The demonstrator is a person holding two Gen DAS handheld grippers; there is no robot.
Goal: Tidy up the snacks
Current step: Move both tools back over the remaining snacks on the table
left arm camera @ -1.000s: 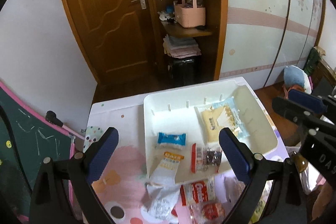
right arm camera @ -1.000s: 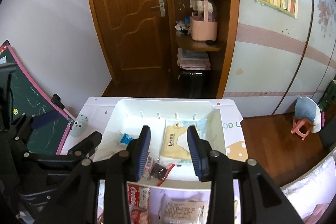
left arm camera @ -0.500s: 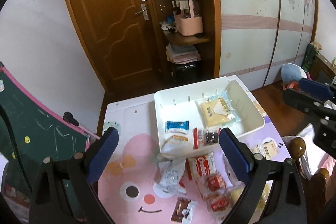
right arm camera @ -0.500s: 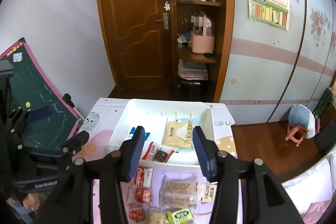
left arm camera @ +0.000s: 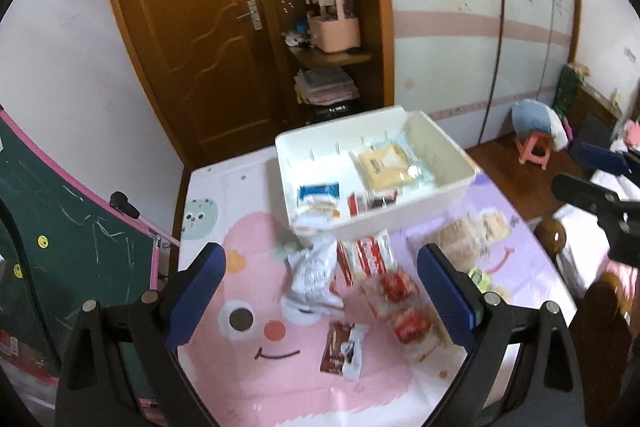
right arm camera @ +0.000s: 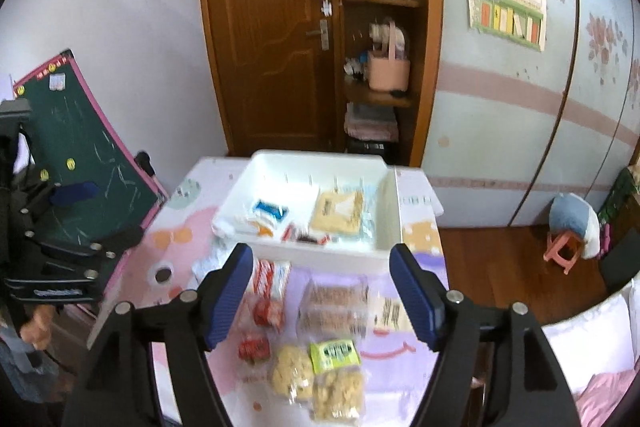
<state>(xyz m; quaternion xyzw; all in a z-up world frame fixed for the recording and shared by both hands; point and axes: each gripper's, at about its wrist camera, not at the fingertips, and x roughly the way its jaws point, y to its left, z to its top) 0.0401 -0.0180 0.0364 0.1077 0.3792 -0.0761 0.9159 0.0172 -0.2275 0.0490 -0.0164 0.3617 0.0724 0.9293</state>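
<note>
A white bin (left arm camera: 452, 151) stands at the far side of the table, holding a yellow packet (left arm camera: 386, 167), a blue packet (left arm camera: 318, 191) and a red-and-dark packet (left arm camera: 368, 201). In front of it lie loose snacks: a white wrapper (left arm camera: 312, 275), a red-and-white packet (left arm camera: 368, 255), a brown sachet (left arm camera: 340, 351), a cracker pack (right arm camera: 336, 307) and a green packet (right arm camera: 334, 355). My left gripper (left arm camera: 320, 291) hangs open above these, holding nothing. My right gripper (right arm camera: 322, 287) hovers beside it with its jaws opening and nothing between them.
A cartoon mat (left arm camera: 248, 367) covers the table. A green chalkboard (left arm camera: 60, 227) leans at the left. Behind the table are a wooden door (left arm camera: 192, 27) and a shelf with a pink basket (left arm camera: 334, 31). A pink stool (left arm camera: 534, 147) stands on the floor to the right.
Both grippers have drawn back from the bin toward the near side, so more loose snacks show. The right gripper's jaws have spread much wider. The left jaws stayed open.
</note>
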